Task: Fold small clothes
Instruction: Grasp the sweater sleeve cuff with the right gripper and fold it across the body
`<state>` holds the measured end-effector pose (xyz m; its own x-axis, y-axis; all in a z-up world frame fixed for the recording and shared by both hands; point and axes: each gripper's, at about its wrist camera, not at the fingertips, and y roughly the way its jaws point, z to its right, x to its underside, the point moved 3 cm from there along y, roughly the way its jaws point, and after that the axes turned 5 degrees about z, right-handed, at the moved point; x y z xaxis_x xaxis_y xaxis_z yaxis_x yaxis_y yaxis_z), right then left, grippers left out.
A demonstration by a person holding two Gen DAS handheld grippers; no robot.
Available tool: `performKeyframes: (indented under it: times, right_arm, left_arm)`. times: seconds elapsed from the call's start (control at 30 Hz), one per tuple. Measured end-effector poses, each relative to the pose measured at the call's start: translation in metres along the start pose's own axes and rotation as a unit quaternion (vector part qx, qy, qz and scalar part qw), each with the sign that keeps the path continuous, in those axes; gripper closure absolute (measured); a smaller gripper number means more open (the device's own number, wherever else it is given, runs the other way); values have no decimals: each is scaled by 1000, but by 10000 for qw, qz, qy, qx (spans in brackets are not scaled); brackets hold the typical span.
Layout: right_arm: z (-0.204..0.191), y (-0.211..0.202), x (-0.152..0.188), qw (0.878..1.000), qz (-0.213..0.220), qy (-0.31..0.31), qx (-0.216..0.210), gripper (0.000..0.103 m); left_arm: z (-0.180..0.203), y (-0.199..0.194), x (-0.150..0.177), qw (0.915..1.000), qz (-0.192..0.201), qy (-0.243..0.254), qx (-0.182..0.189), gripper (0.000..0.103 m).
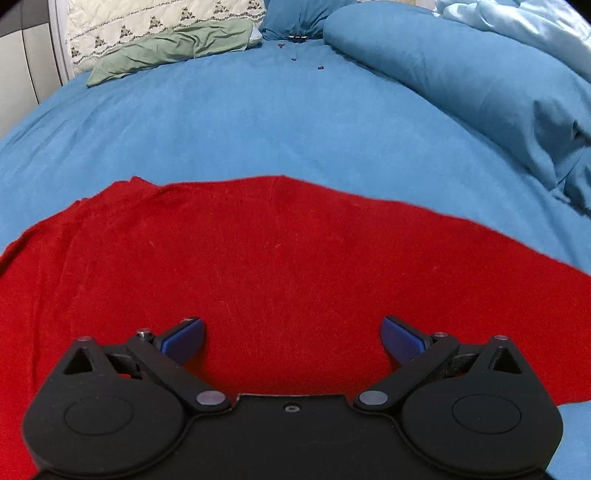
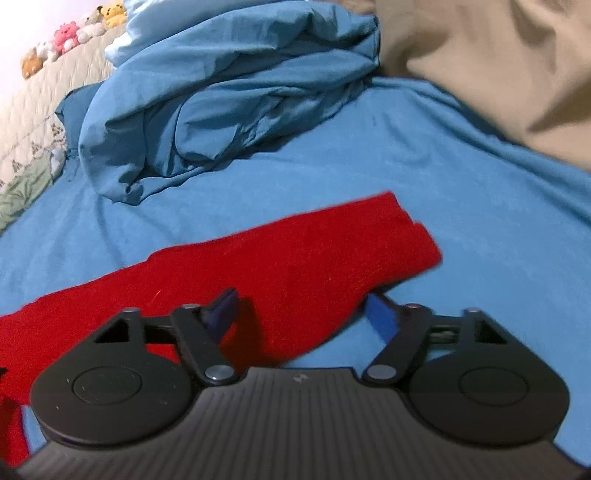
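In the left wrist view, the left gripper [image 1: 293, 338] hangs over the red garment [image 1: 258, 266], its blue fingers [image 1: 184, 338] spread wide with only red cloth showing in the gap; nothing is pinched. The garment lies flat on the blue bedsheet [image 1: 229, 125] and fills the lower half of that picture, its far edge running across the middle.

The right wrist view shows what the left one cannot: the garment's end [image 2: 406, 243], a narrow strip that stops on the sheet [image 2: 461, 166] just beyond the right gripper [image 2: 301, 314]. That gripper's fingers [image 2: 223, 310] stand apart, the left one over the red cloth and the right one over bare sheet at the garment's edge. They grip nothing, though whether a pad touches the cloth is unclear through the blur.

Farther off, the left view shows a blue pillow [image 1: 461, 74] at the right and a green cloth [image 1: 166, 51] against a patterned quilt [image 1: 147, 22] at the left. The right view instead shows a crumpled blue blanket [image 2: 229, 103], a tan cloth [image 2: 498, 66] at the upper right, and a row of soft toys [image 2: 70, 37] at the far upper left.
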<state>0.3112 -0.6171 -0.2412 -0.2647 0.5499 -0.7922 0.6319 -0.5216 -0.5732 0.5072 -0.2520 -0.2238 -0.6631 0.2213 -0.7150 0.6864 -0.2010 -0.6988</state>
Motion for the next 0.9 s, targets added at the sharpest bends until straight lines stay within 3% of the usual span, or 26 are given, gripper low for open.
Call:
performKeyframes:
  times: [0.07, 0.13, 0.2, 0.4, 0.6, 0.73, 0.8, 0.9]
  right_arm:
    - [-5, 4, -2, 9998, 47, -142, 120, 43]
    - [-8, 8, -3, 9996, 43, -212, 174, 70]
    - [-10, 10, -6, 9996, 16, -212, 169, 79]
    - [-29, -1, -24, 9996, 136, -187, -180, 80]
    - [-100, -43, -62, 9897, 460, -411, -1292, 80]
    - [-179, -76, -77, 9633, 522, -532, -2580, 80]
    - [-223, -88, -71, 9414, 335, -592, -3305, 80]
    - [-292, -96, -37, 8992, -286, -821, -4288, 80]
  left_arm:
    - [3, 0, 2, 9999, 86, 105, -30, 0]
    - [3, 3, 3, 9999, 106, 125, -19, 0]
    - [3, 3, 4, 9998, 123, 134, 16, 0]
    - [-3, 4, 3, 9999, 74, 100, 88, 0]
    - [-19, -14, -3, 9999, 163, -1, 17, 0]
    - [-53, -42, 0, 9992, 356, -90, -180, 0]
    - [-79, -58, 5, 9981, 473, -291, -276, 0]
    - [-117, -77, 17, 9949, 597, -592, -557, 0]
